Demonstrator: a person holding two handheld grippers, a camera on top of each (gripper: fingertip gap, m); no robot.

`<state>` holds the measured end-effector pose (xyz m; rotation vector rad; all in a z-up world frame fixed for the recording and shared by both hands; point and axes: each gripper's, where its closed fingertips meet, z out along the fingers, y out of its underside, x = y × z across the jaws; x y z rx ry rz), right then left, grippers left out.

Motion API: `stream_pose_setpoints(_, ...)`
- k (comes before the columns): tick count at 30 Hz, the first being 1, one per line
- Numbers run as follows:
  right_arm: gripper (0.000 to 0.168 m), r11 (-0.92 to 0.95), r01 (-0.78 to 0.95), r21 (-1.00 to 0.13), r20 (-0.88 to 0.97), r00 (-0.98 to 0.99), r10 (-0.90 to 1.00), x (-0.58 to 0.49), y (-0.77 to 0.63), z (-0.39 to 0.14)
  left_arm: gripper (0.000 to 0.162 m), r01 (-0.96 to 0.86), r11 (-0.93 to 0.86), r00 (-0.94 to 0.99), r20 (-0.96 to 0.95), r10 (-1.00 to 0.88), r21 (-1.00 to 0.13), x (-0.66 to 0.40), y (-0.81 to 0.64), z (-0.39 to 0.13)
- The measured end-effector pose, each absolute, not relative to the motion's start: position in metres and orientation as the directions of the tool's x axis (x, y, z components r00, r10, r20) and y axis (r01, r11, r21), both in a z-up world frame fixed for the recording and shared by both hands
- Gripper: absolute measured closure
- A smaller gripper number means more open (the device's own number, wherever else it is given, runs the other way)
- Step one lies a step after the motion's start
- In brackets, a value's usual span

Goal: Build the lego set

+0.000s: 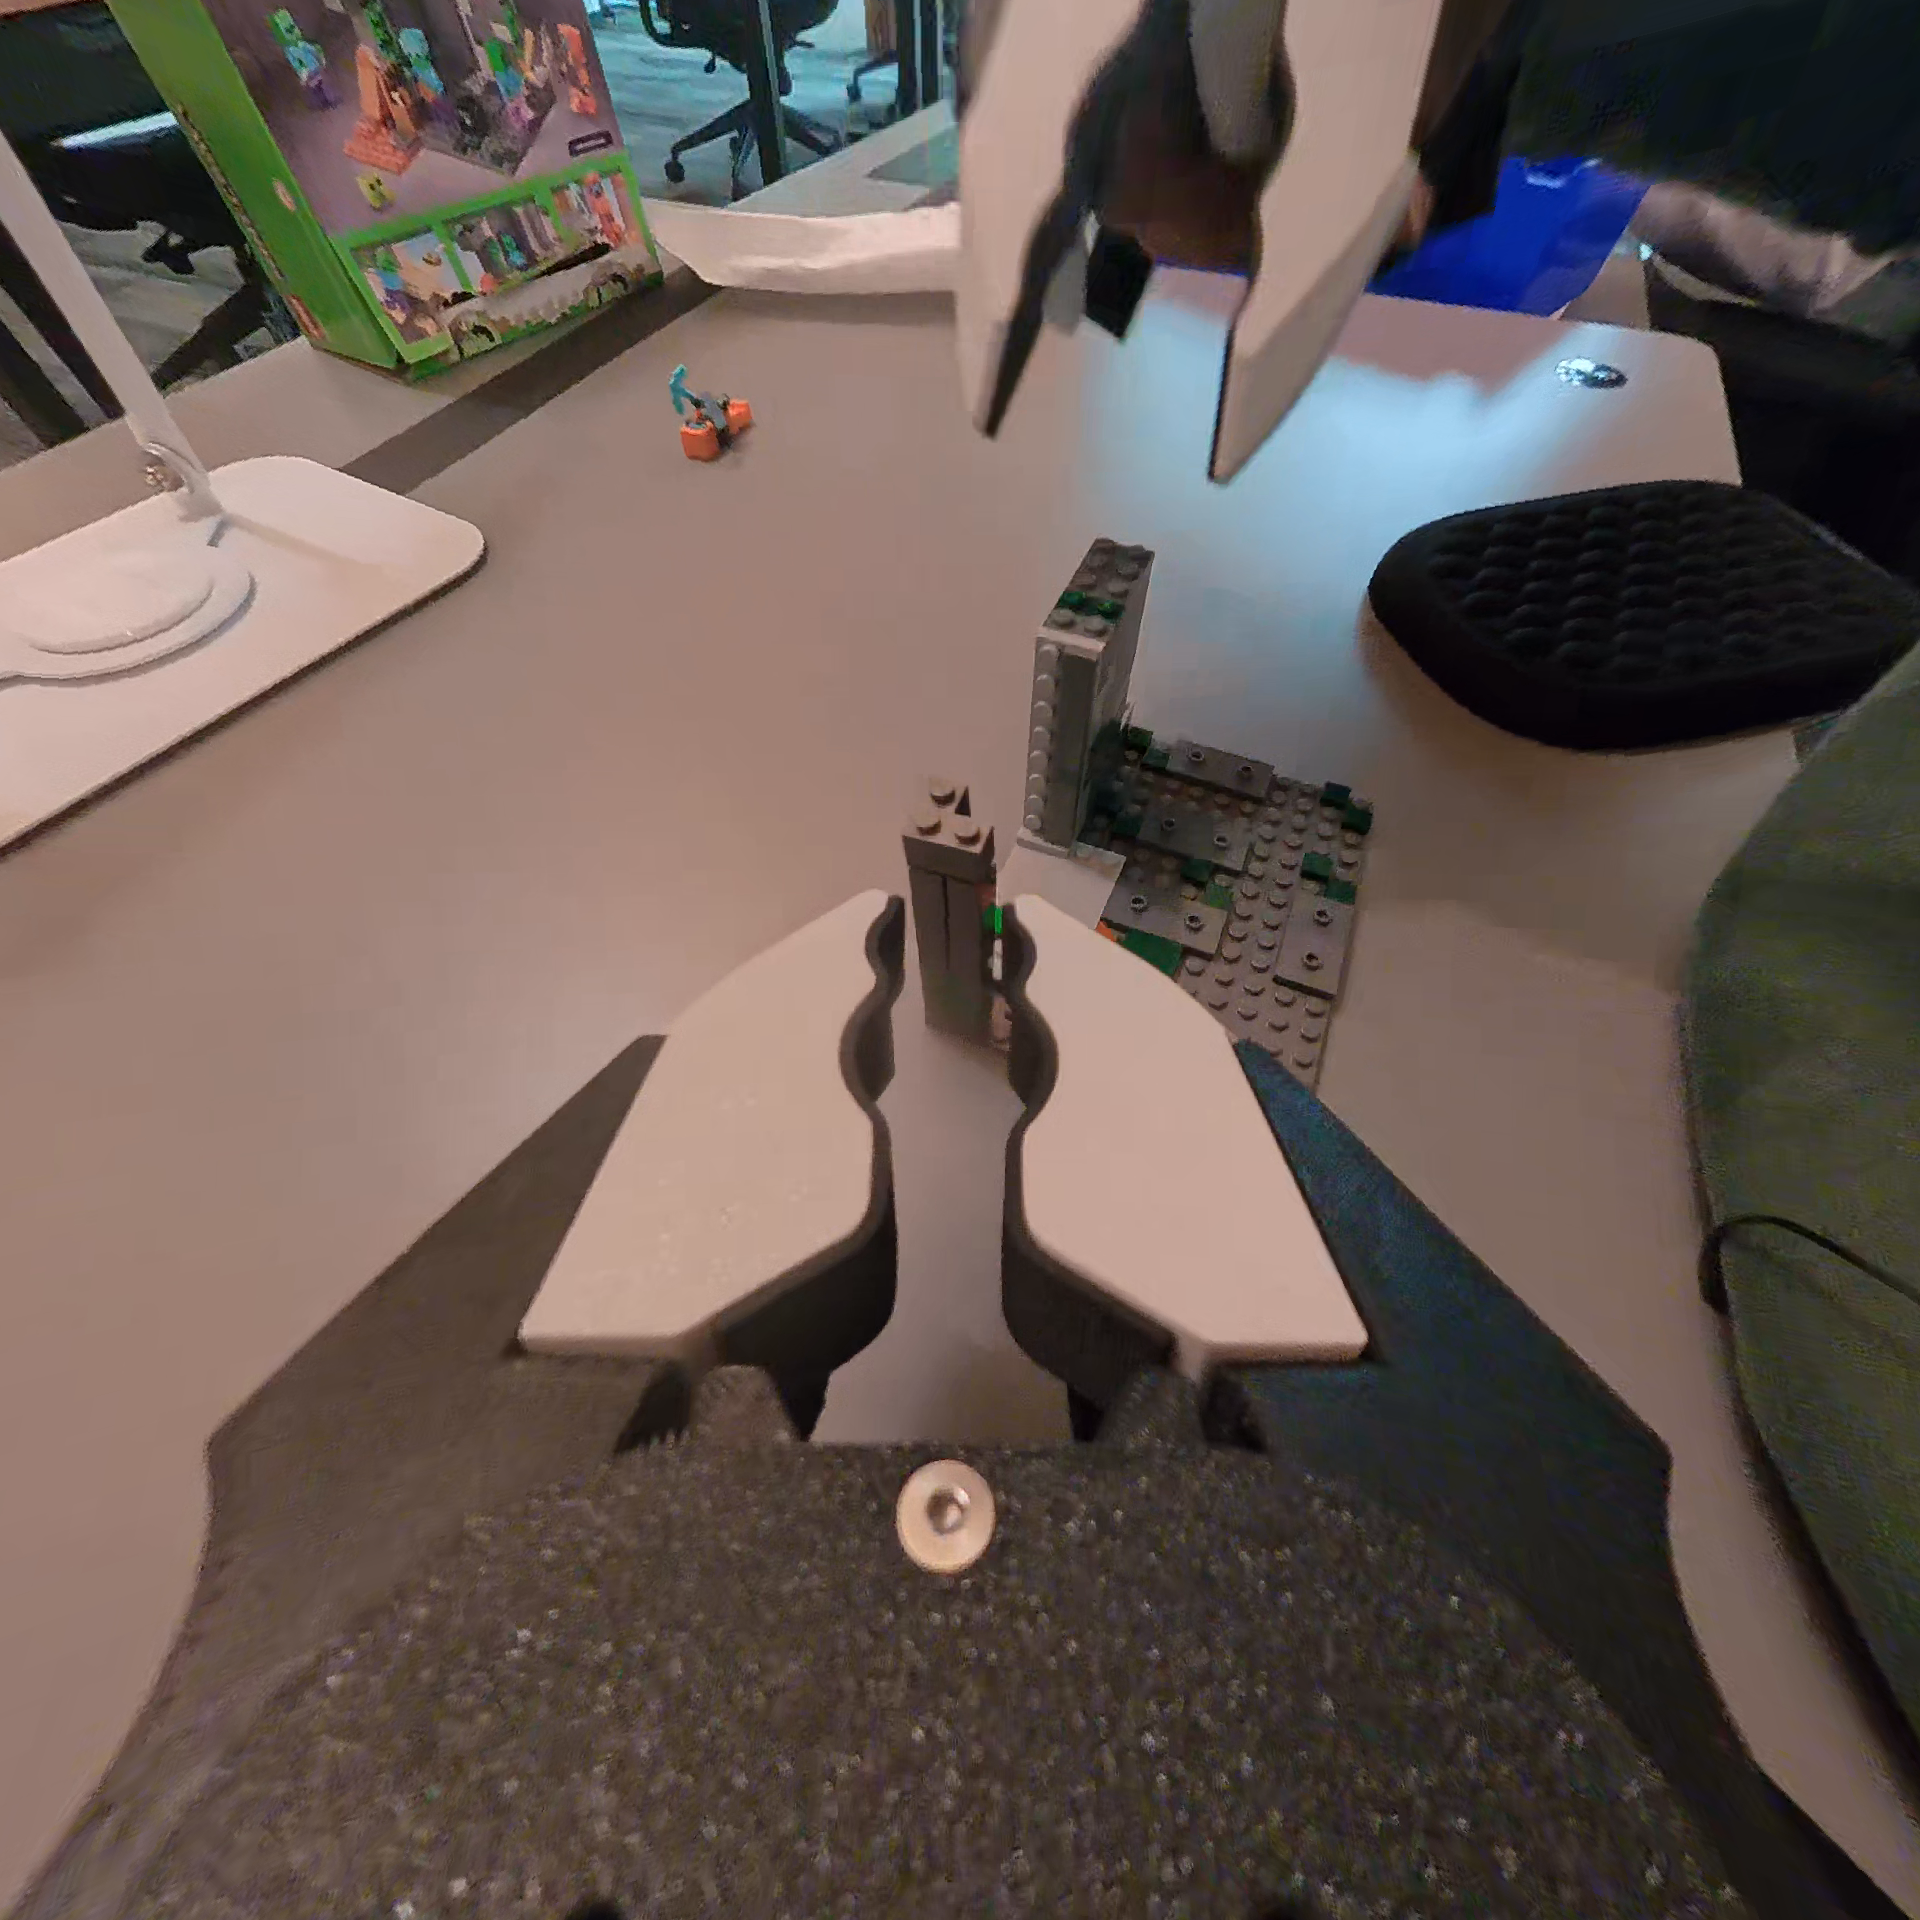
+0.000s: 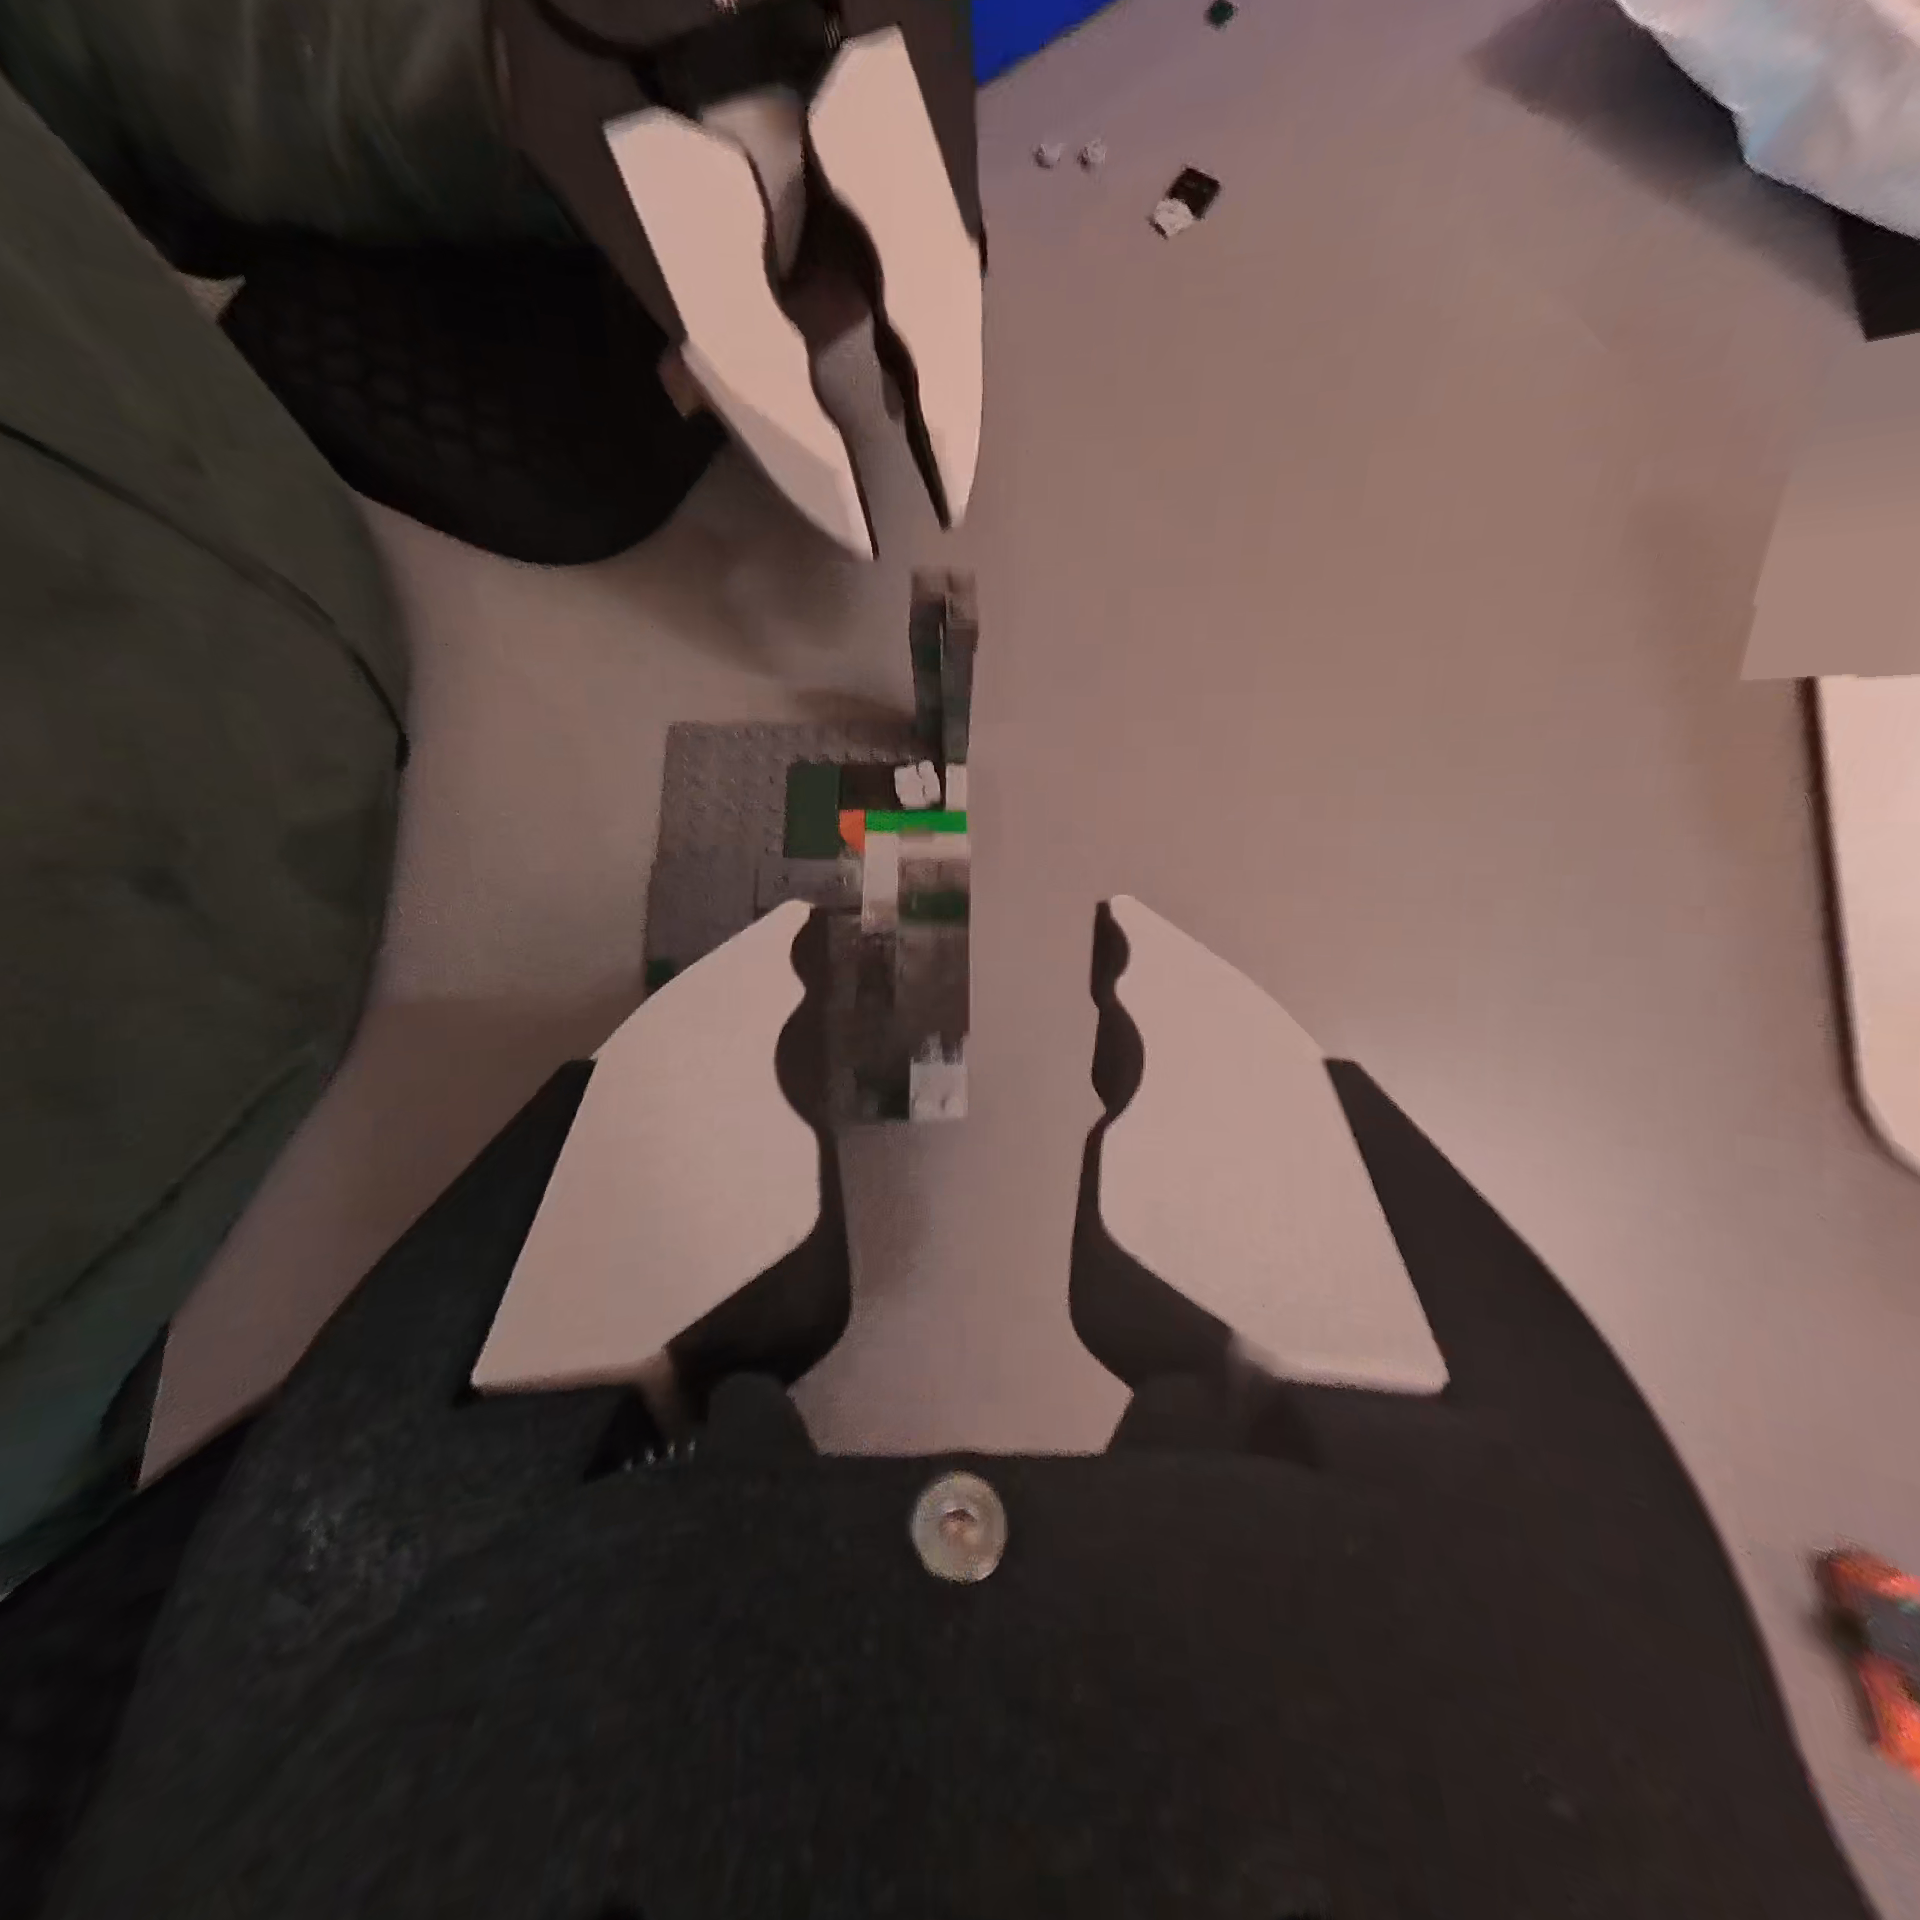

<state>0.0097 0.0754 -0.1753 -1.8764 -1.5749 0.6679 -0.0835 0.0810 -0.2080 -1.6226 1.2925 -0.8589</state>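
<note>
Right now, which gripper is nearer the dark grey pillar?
Left. The left gripper has the pillar between its fingertips; the right gripper hangs open, high above the wall, well clear of it.

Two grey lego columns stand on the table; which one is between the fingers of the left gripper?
The shorter dark grey column: it stands between the fingertips of the left gripper. The taller light grey column stands farther off, at the baseplate's corner.

Each hand-held gripper [image 1: 951,914] has white fingers [image 1: 727,1132], wavy black pads, speckled dark body, silver screw [image 1: 945,1515].
</note>
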Motion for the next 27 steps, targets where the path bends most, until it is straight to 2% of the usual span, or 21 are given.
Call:
stream_pose_setpoints(4,0.117,-0.181,0.65,-0.738,-0.02,0.247,0.969,0.025,0.066,-0.219,0.143,-0.362,-0.063,0.221,-0.02,-0.975,-0.93,-0.083,0.082,-0.2)
stream_pose_setpoints(11,0.12,-0.162,0.666,-0.728,-0.012,0.224,0.975,0.011,0.066,-0.263,0.139,-0.37,-0.028,0.207,-0.052,-0.977,-0.929,-0.081,0.078,-0.19)
stream_pose_setpoints(16,0.128,-0.161,0.664,-0.73,-0.047,0.186,0.981,0.003,0.069,-0.272,0.138,-0.398,-0.009,0.194,-0.074,-0.978,-0.918,-0.081,0.073,-0.189)
stream_pose_setpoints(21,0.148,-0.158,0.646,-0.747,-0.071,0.16,0.985,0.001,0.068,-0.271,0.138,-0.424,0.0,0.173,-0.081,-0.982,-0.906,-0.082,0.072,-0.192)
stream_pose_setpoints(27,0.15,-0.147,0.646,-0.749,-0.06,0.155,0.986,0.002,0.069,-0.273,0.139,-0.438,-0.003,0.169,-0.079,-0.983,-0.899,-0.081,0.081,-0.196)
